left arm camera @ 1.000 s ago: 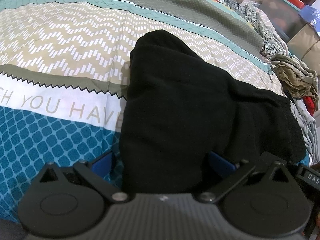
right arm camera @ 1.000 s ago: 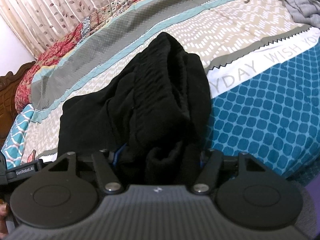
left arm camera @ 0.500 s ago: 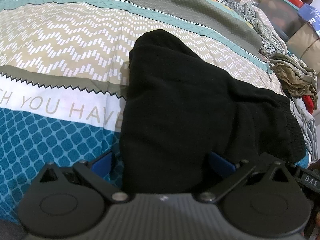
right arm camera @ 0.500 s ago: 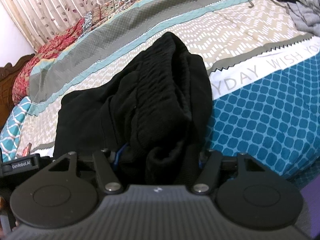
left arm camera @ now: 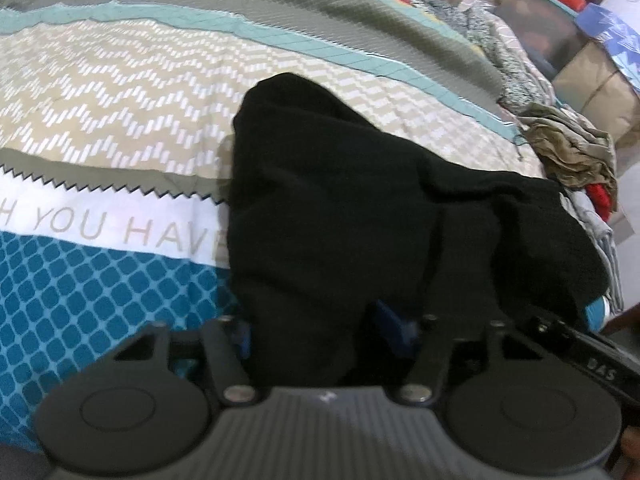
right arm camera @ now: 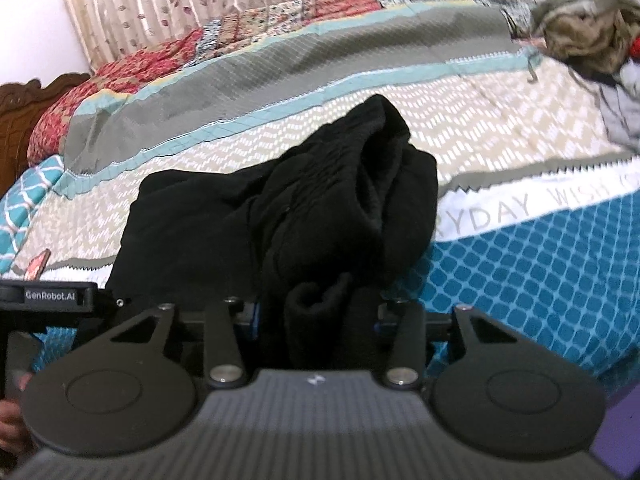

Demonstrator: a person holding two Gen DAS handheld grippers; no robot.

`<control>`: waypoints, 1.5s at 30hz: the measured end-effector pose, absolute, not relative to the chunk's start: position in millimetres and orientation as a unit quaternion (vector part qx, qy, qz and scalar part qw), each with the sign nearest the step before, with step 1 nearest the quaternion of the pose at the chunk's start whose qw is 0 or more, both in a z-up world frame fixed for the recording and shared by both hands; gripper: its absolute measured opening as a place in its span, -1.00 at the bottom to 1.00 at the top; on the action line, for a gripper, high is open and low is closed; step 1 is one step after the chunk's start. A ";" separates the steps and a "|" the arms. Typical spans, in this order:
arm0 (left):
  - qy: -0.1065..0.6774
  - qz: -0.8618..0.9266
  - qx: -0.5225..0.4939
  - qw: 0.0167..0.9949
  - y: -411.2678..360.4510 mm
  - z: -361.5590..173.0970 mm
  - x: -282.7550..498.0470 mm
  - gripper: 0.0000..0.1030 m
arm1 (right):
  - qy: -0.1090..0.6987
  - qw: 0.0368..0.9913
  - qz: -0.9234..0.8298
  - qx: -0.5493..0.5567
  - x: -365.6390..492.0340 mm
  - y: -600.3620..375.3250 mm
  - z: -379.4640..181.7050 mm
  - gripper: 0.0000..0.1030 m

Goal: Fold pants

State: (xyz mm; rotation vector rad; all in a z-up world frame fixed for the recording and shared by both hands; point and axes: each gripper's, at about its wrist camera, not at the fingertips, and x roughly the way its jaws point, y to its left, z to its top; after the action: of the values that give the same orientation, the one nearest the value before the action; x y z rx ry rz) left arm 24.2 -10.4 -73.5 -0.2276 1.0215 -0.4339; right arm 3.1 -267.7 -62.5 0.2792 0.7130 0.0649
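At the bottom centre of both wrist views, the black pants (left arm camera: 360,208) lie bunched on the patterned bedspread (left arm camera: 100,272), their near edge between the jaws. The left gripper (left arm camera: 316,332) and right gripper (right arm camera: 320,316) have just been closing, and both now pinch thick wads of cloth. Each grasp likely takes several layers, so lifting could drag the whole heap or drop an inner layer, leaving a crooked fold.
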 end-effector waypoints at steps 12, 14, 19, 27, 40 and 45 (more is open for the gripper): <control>0.506 -0.223 -0.209 0.806 16.7 -87.9 47.4 0.94 | 0.374 0.899 0.032 0.224 10.4 -288.8 -73.9 0.18; 0.505 -0.231 -0.204 0.806 11.8 -88.5 50.3 0.61 | 0.379 0.891 0.034 0.248 12.1 -292.6 -76.5 0.23; 0.492 -0.240 -0.158 0.822 0.3 -78.9 45.5 -0.41 | 0.386 0.894 0.042 0.225 13.9 -281.4 -71.0 -0.09; 0.441 -0.276 -0.188 0.833 10.4 -36.4 39.1 -0.59 | 0.306 0.937 0.070 0.153 0.5 -248.6 -22.0 -0.20; 0.323 -0.298 -0.197 0.876 18.4 60.8 111.4 -0.66 | 0.203 0.966 0.117 0.111 66.1 -244.6 34.5 -0.20; 0.289 -0.286 -0.205 0.890 9.7 92.4 175.5 -0.66 | 0.138 0.980 0.122 0.079 133.3 -234.5 59.2 -0.20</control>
State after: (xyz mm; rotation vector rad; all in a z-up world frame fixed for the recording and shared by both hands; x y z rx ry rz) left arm 175.5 9.7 92.4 -0.4248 0.6004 -0.5936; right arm 133.3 -234.5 59.2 0.1588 0.2771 0.2452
